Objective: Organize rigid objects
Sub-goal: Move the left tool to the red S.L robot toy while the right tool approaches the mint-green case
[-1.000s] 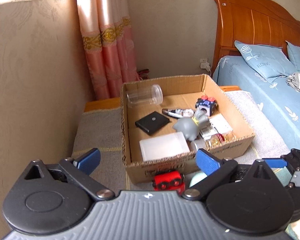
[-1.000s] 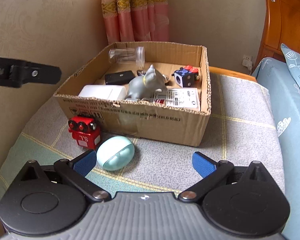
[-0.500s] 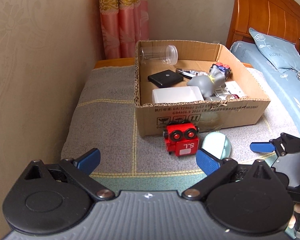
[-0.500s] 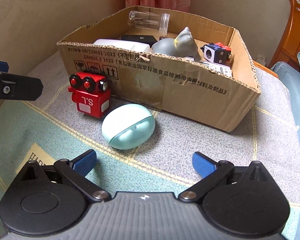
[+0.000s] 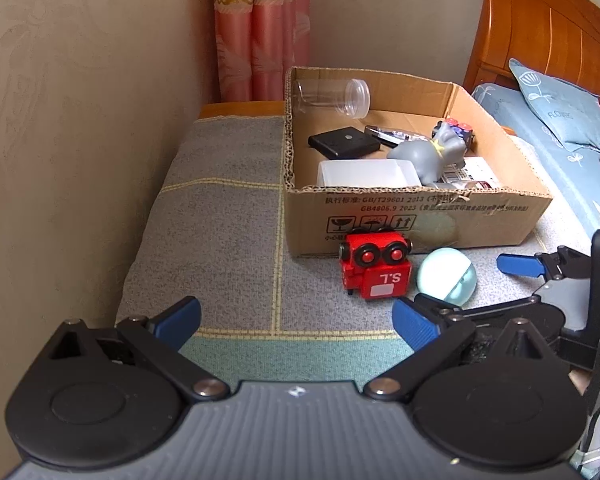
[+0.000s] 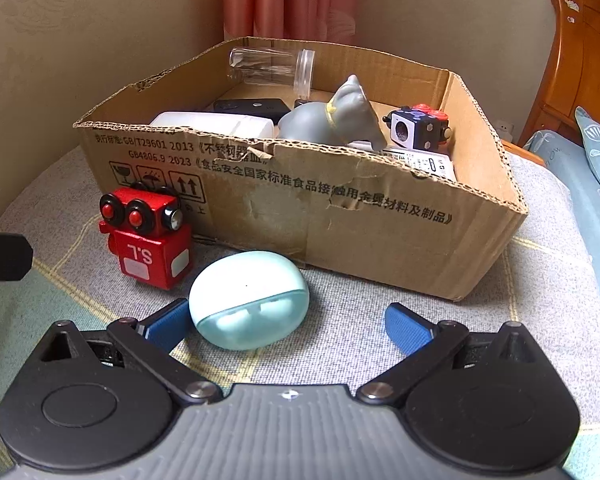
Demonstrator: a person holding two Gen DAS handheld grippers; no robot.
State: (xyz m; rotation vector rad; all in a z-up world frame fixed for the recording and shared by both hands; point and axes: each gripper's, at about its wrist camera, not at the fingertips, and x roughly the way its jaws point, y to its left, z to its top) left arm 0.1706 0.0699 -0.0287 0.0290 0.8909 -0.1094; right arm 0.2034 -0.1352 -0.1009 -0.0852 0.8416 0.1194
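Cardboard box: it sat on the checked blanket and already held a clear jar, a white case, a black flat box, a grey cat figure and a fidget cube; free room seemed to lie near its right side.
Red toy robot: it stood outside, just beside the box's front wall, left of the earbud case.
Mint earbud case: it lay on the blanket outside the box, near the front wall, close in front of the right gripper.
Right gripper: its jaws stood wide and empty; the left pad was almost against the case, the other well clear.
Left gripper: its jaws were spread wide and held nothing, with the robot ahead and to their right.
Step judged: grasping the earbud case.
Advice: the gripper probably should have shifted left to centre the case, gone low, and closed across the narrower width, since the smooth rounded shell could squirt out.
Risk: the left pad might have nudged the case toward the robot.
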